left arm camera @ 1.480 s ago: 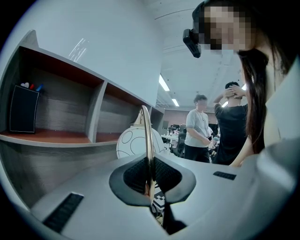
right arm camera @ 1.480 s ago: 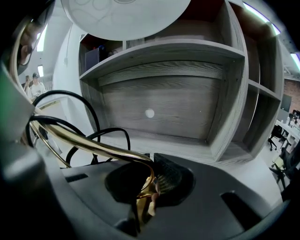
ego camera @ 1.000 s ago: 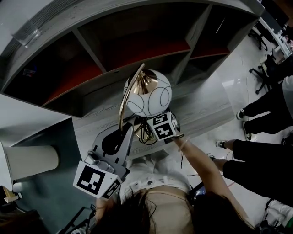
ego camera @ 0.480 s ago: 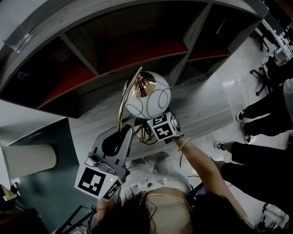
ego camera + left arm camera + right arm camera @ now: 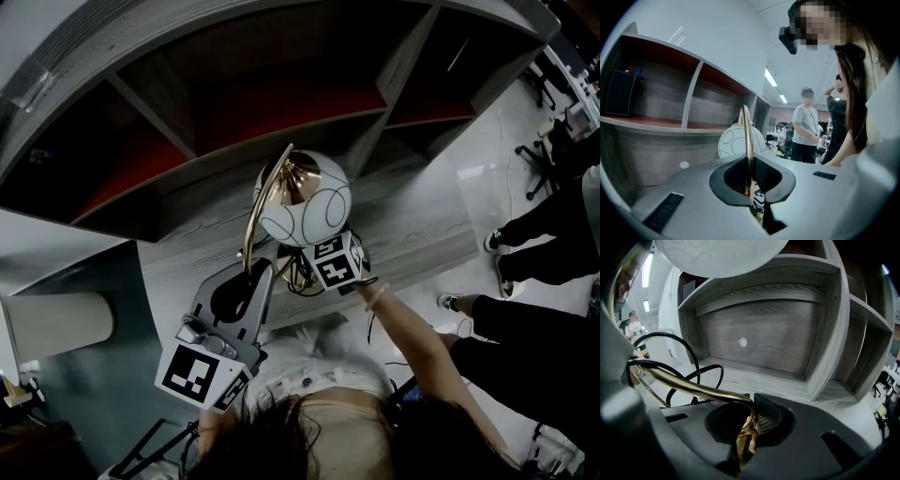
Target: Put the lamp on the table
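The lamp has a white globe shade (image 5: 305,202) with thin line markings and a curved gold arm (image 5: 255,211). It hangs over the grey wood-grain tabletop (image 5: 412,230). My left gripper (image 5: 248,274) is shut on the gold arm, which runs upright between the jaws in the left gripper view as the gold arm (image 5: 748,154), with the globe (image 5: 736,140) just behind. My right gripper (image 5: 314,272) sits under the globe, behind its marker cube. In the right gripper view that gripper (image 5: 747,430) is shut on the lamp's gold frame (image 5: 693,387). The black cord (image 5: 682,357) loops beside it.
A curved shelf unit (image 5: 281,84) with dark open compartments rises behind the tabletop. A black box (image 5: 619,93) stands in one compartment. People (image 5: 539,244) and office chairs (image 5: 539,155) are on the right. A white cylinder (image 5: 61,326) is at the left.
The lamp and both grippers have sunk slightly toward the tabletop. Both grips are unchanged.
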